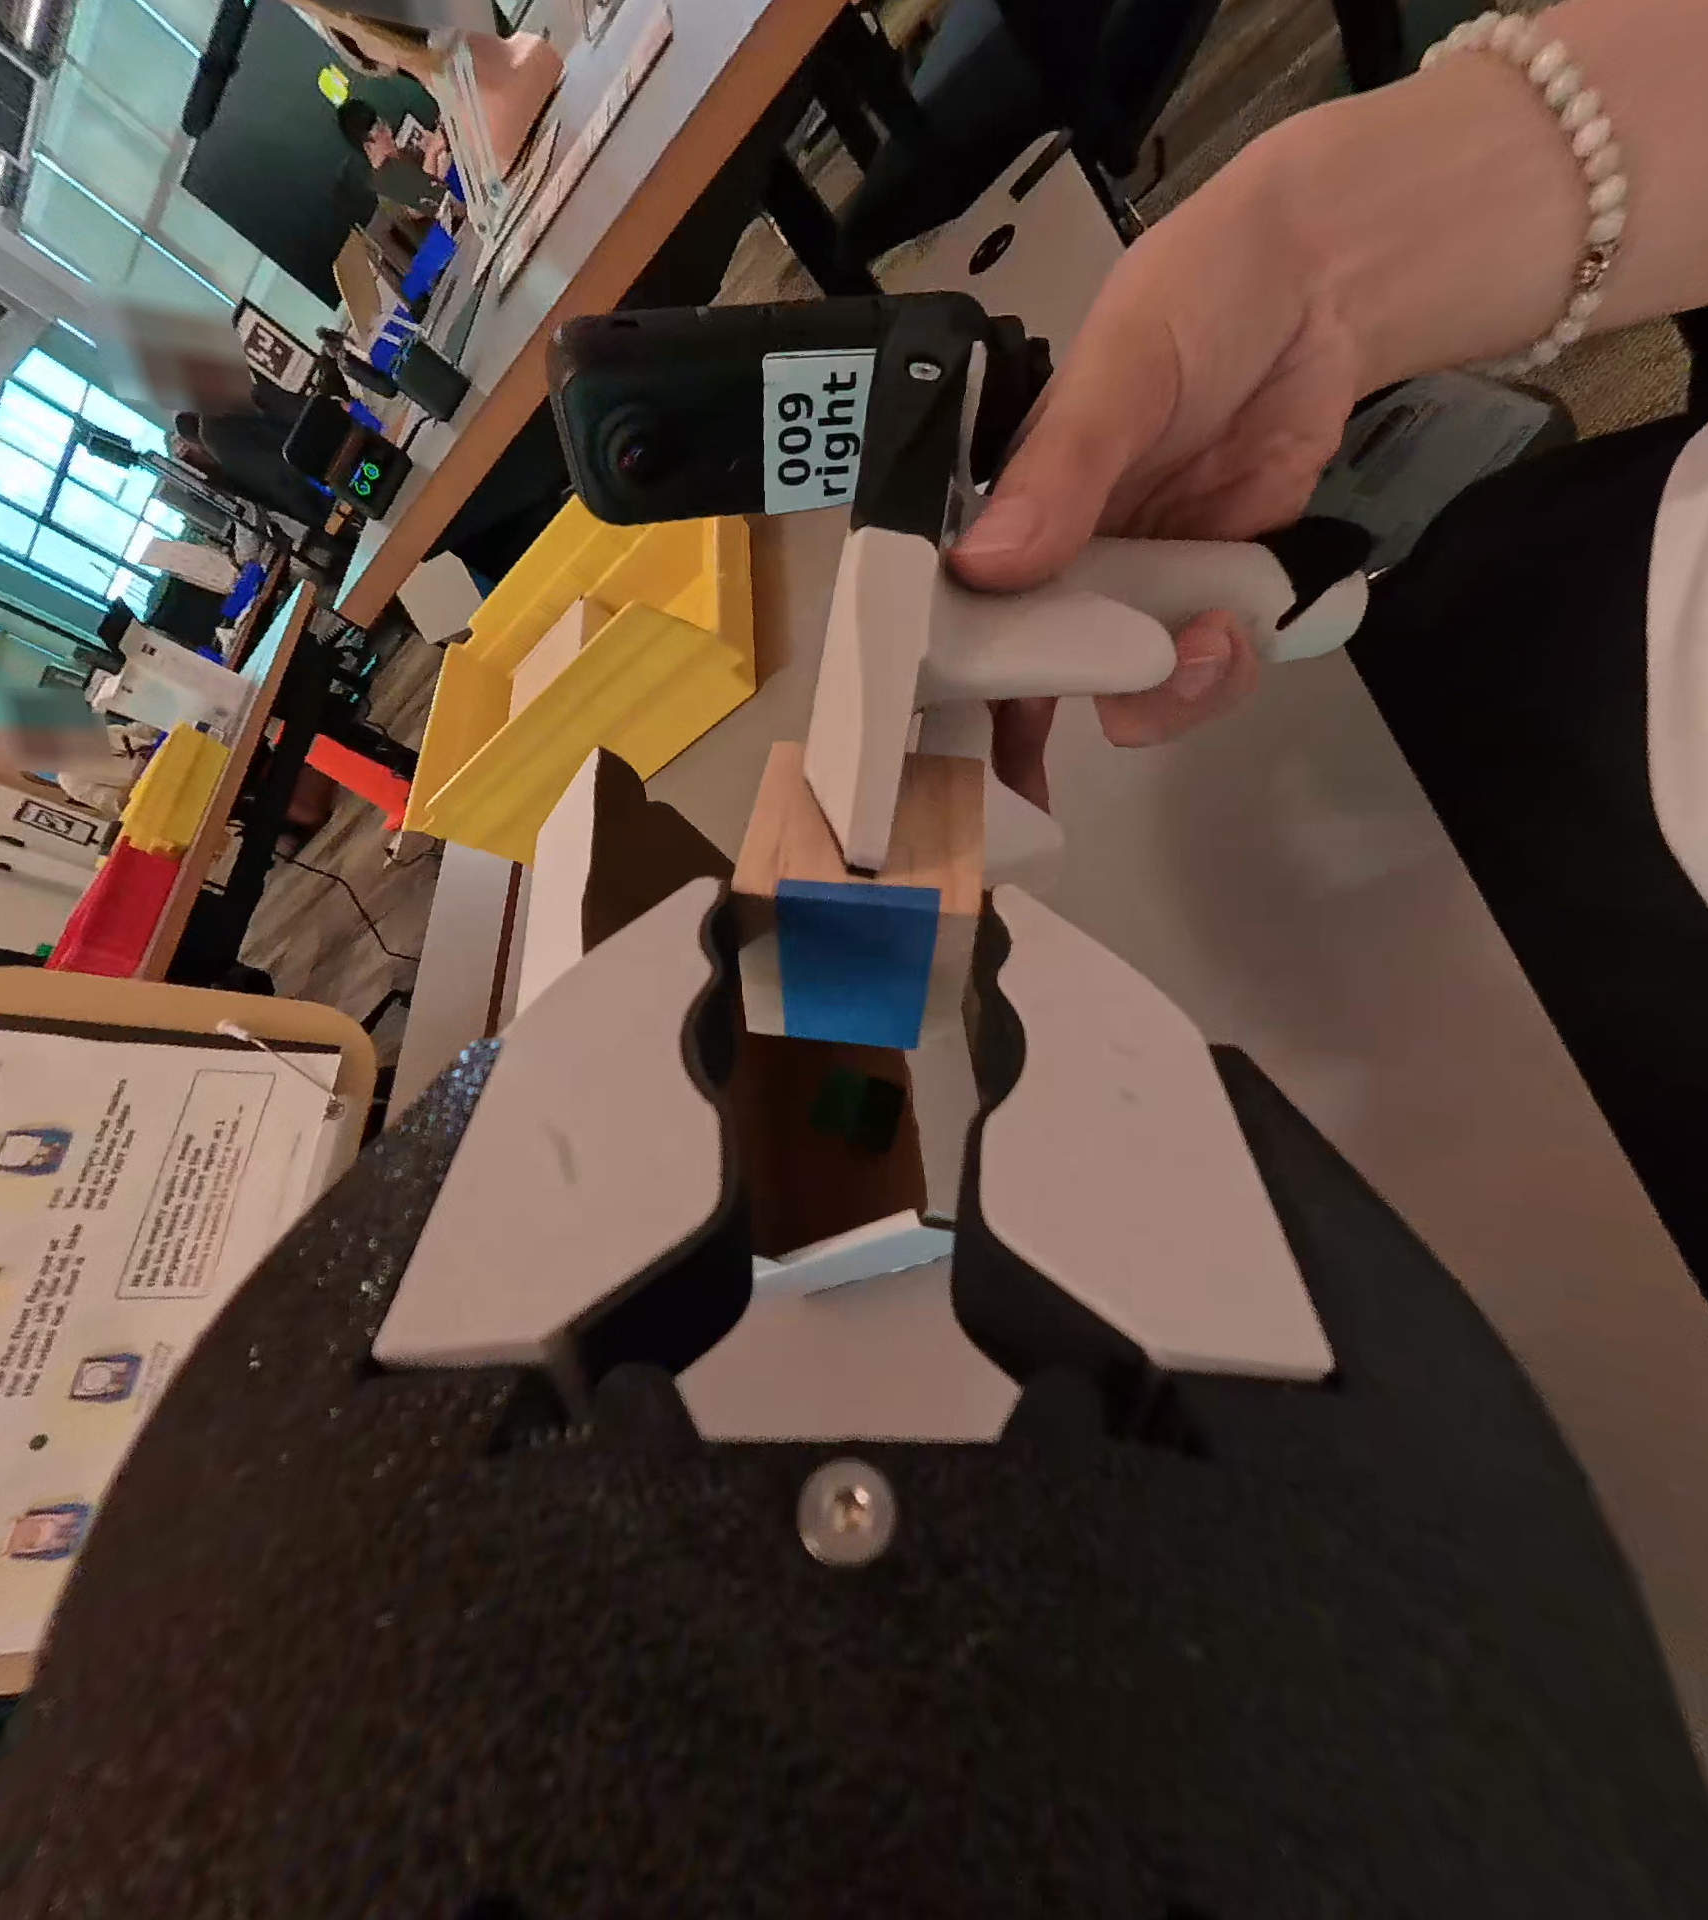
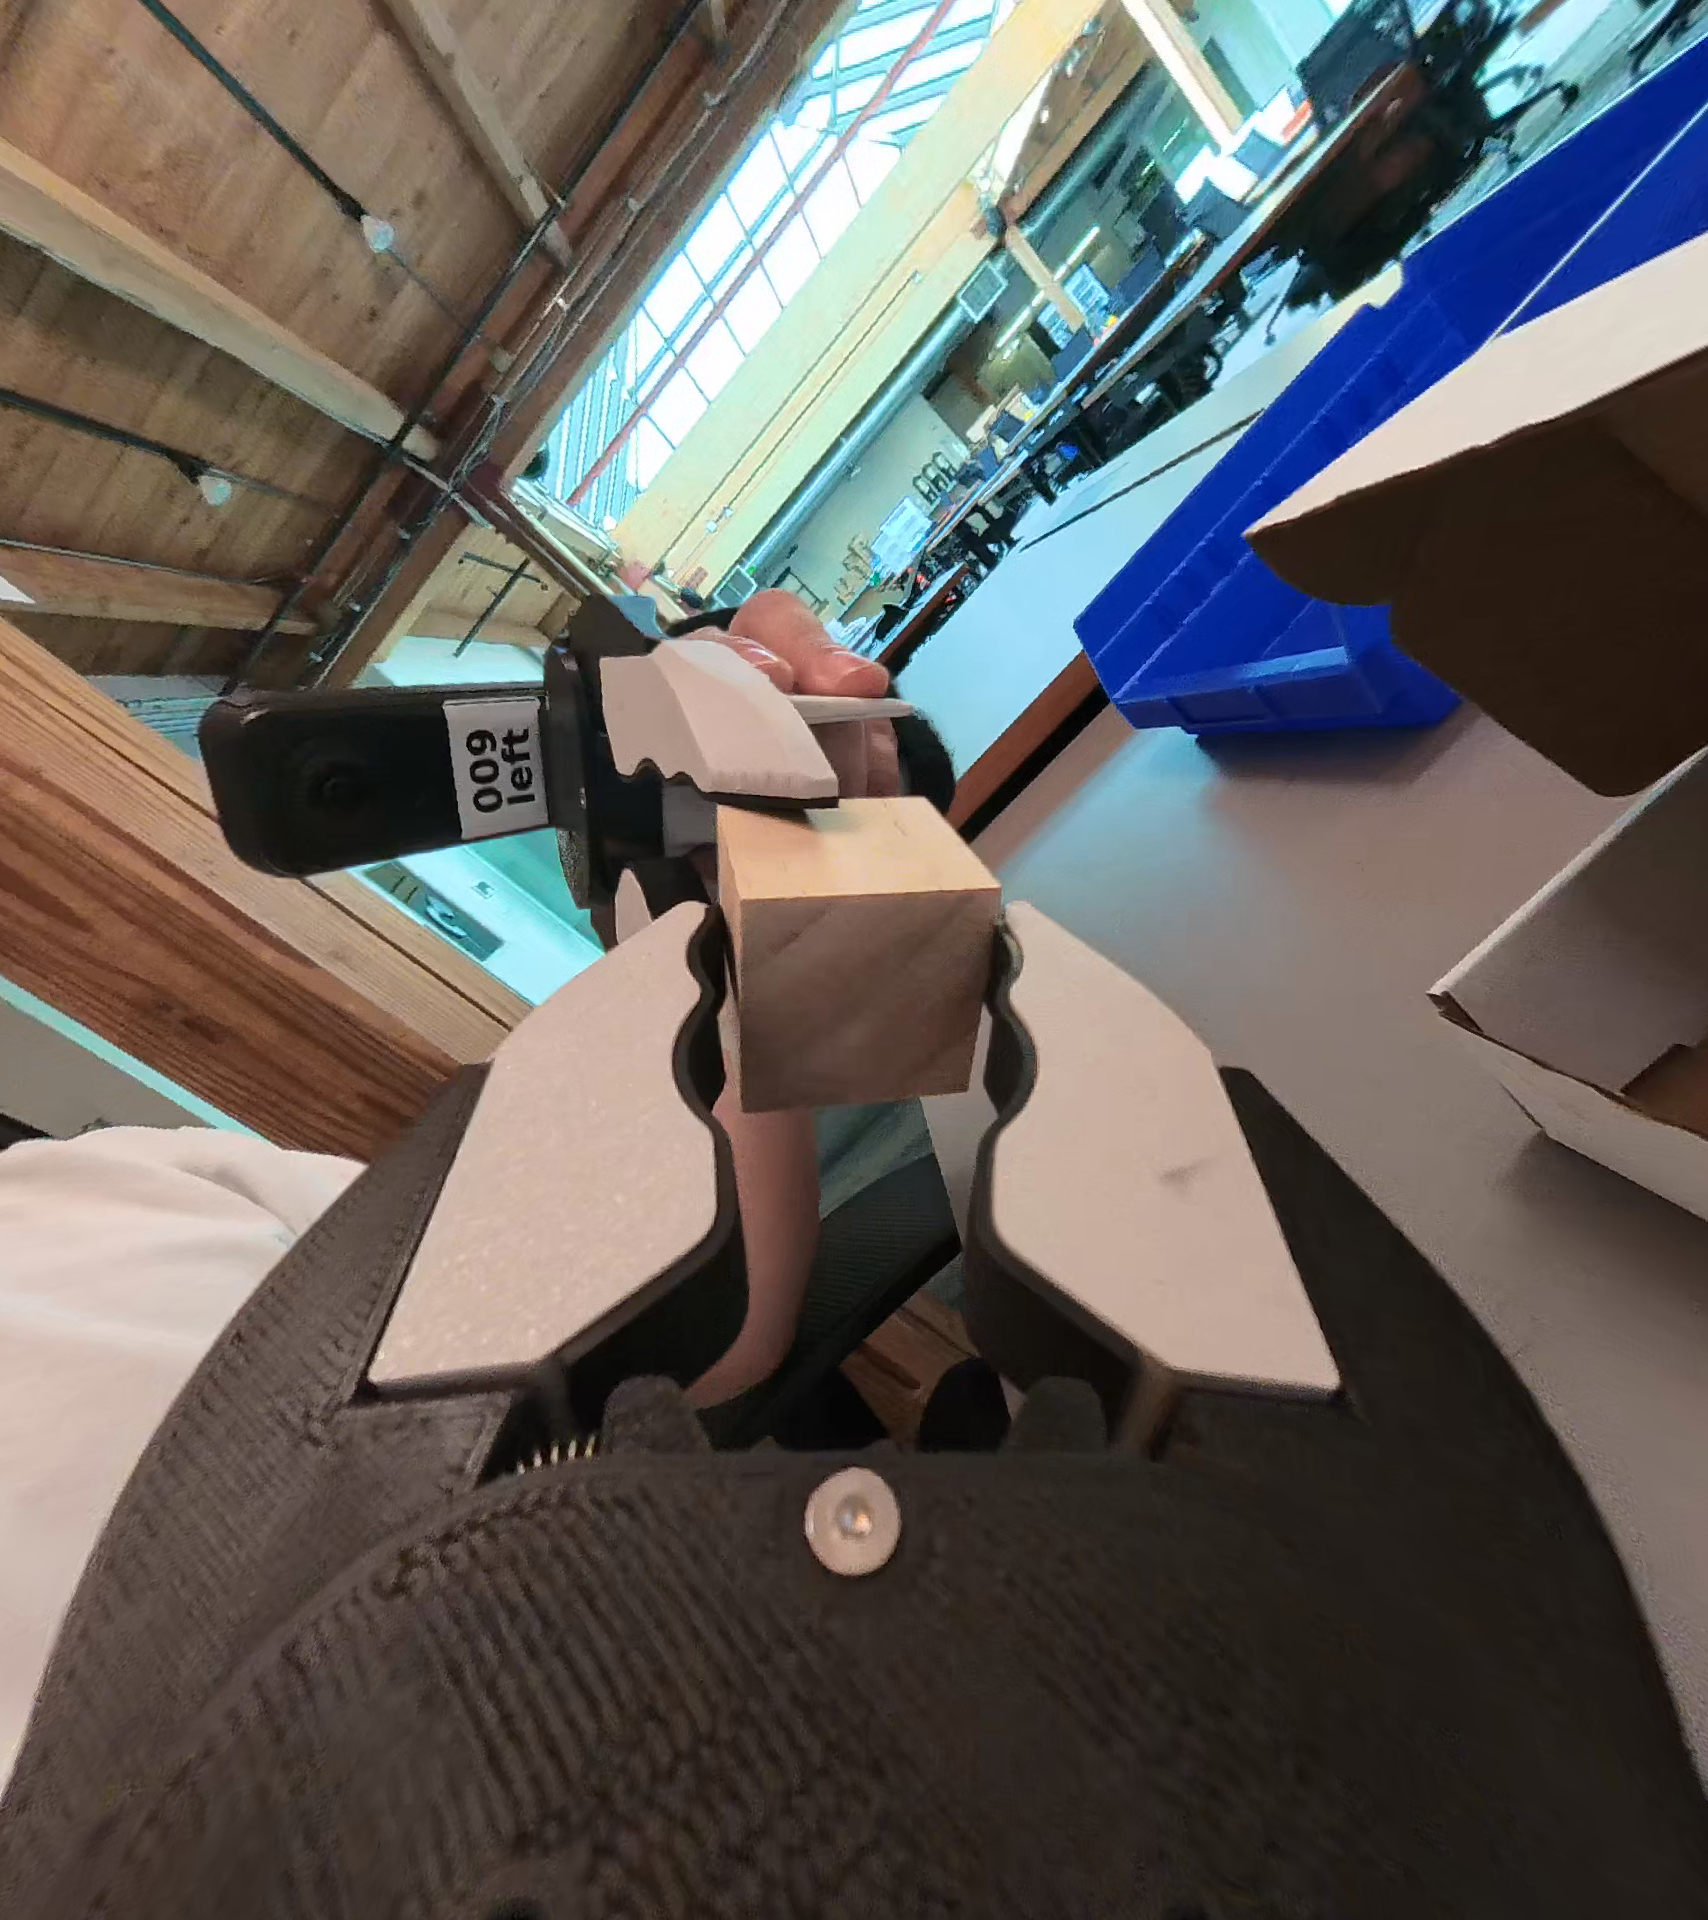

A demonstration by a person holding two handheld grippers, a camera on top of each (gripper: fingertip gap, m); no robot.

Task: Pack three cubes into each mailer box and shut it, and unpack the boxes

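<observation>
Cube: wooden cube (image 2: pixel 855 982), blue patch on one face, held above desk (image 2: pixel 1297 935).
Left gripper (image 1: pixel 855 935): clamped on cube.
Right gripper (image 2: pixel 855 997): clamped on same cube.
Mailer box (image 2: pixel 1660 1039): open, just beside.

The left wrist view sits on the left tool (image 1: pixel 855 971) and looks forward along its fingers, very near, tilted down toward the worktop (image 1: pixel 1349 935). The right wrist view sits on the right tool (image 2: pixel 855 997) and looks the opposite way, tilted up toward the ceiling. Both views share the wooden cube (image 1: pixel 943 821) (image 2: pixel 860 987), and each shows the other tool close in front.
</observation>
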